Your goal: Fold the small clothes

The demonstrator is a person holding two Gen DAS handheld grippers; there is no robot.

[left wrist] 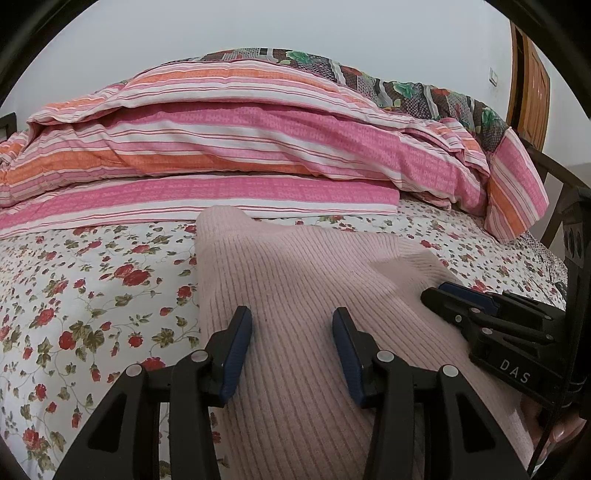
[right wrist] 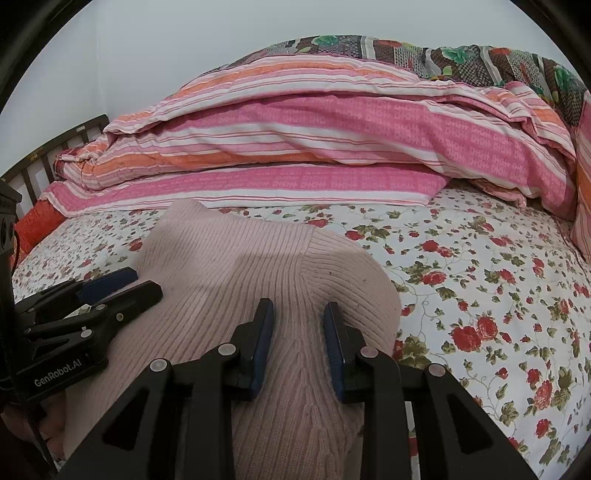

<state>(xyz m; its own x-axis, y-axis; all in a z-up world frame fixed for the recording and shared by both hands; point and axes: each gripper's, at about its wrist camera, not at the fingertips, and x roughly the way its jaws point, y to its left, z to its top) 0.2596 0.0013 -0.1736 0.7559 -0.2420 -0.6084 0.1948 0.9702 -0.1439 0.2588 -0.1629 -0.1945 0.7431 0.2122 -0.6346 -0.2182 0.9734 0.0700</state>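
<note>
Sweater [left wrist: 295, 280] first: the pale pink ribbed knit lies on the bed in front of you, spread over the flowered sheet [left wrist: 92, 295] and running back toward the folded bedding, with one corner standing up near the striped quilt [left wrist: 258, 147]. Your left tongs [left wrist: 291, 321] stand partly apart over the knit, and whether their pads press the cloth or only hover on it cannot be told from these views. Your right tongs [right wrist: 298, 314] are narrower, with a ridge of the knit rising between the blue pads; it looks pinched, though the pads may only be flanking it. What could go wrong from here, as I judge it: the knit is thick and stretchy, so if only one of your tongs truly has cloth, a lift would drag the sweater crooked and the fold line would skew. A shallow pinch on a single ridge could also slip out under the garment's own weight. The two tools sit close together, so swinging one across could knock the other. The raised corner near the quilt may flop the wrong way and bunch under the fold. The bed is soft, so pressing down will sink and wrinkle the sheet beneath rather than flatten the knit. Behind the striped quilt lies a darker patterned blanket [left wrist: 424, 88], then a plain pale wall [left wrist: 295, 29]; a wooden door [left wrist: 532, 85] shows at the right, and a dark bed rail [right wrist: 51, 147] at the left.
</note>
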